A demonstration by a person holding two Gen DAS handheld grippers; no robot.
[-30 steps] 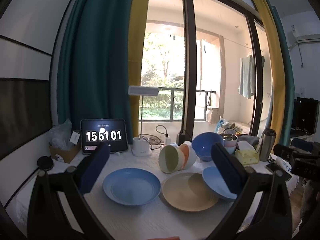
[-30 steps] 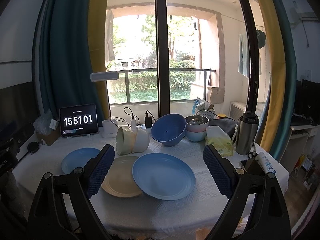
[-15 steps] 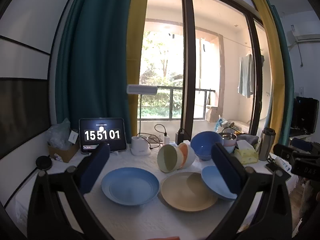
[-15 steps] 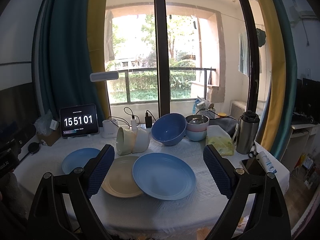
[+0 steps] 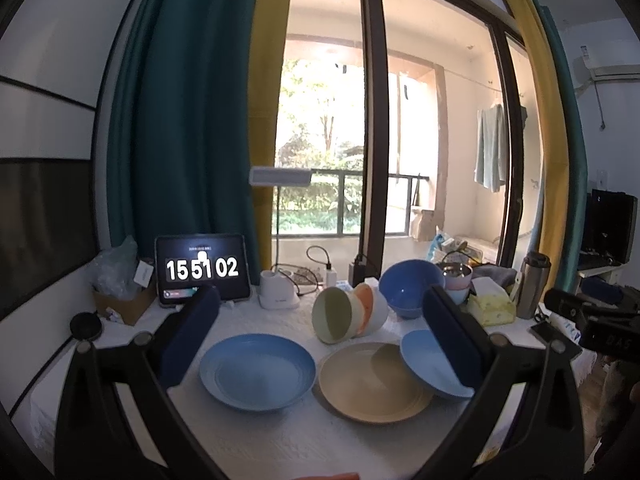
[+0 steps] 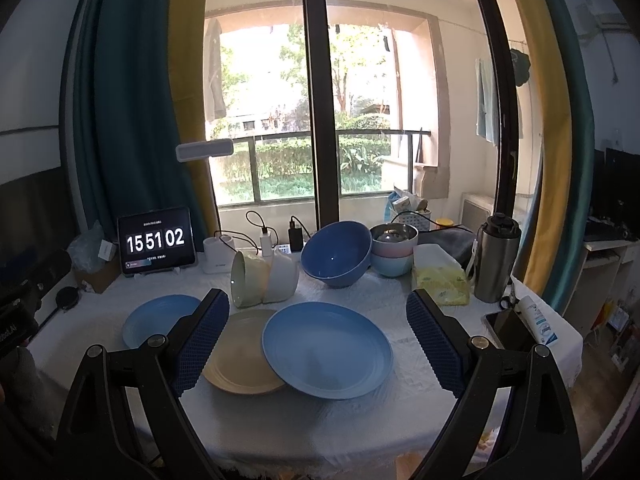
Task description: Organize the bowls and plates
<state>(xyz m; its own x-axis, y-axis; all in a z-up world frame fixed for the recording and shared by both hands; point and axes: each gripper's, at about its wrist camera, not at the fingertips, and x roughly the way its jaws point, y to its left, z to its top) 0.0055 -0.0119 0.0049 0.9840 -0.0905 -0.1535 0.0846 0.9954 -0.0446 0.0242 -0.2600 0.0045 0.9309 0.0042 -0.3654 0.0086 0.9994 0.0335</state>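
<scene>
— Where are the plates?
— Mid-frame on the bench (image 6: 320, 432): a blue plate (image 6: 326, 350) overlaps the beige plate (image 6: 240, 354); bowls (image 6: 264, 276) lie behind.
— Your claws?
— My left claw (image 5: 320, 336) and right claw (image 6: 318, 340) both gape, empty.

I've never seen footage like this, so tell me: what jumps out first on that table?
Three plates sit in a row at the front of the white-clothed table: a blue plate on the right, its edge overlapping a beige plate in the middle, and another blue plate on the left. Behind them, nested bowls lie tipped on their side beside a big blue bowl, and a tablet clock reads 15 51 02.
</scene>
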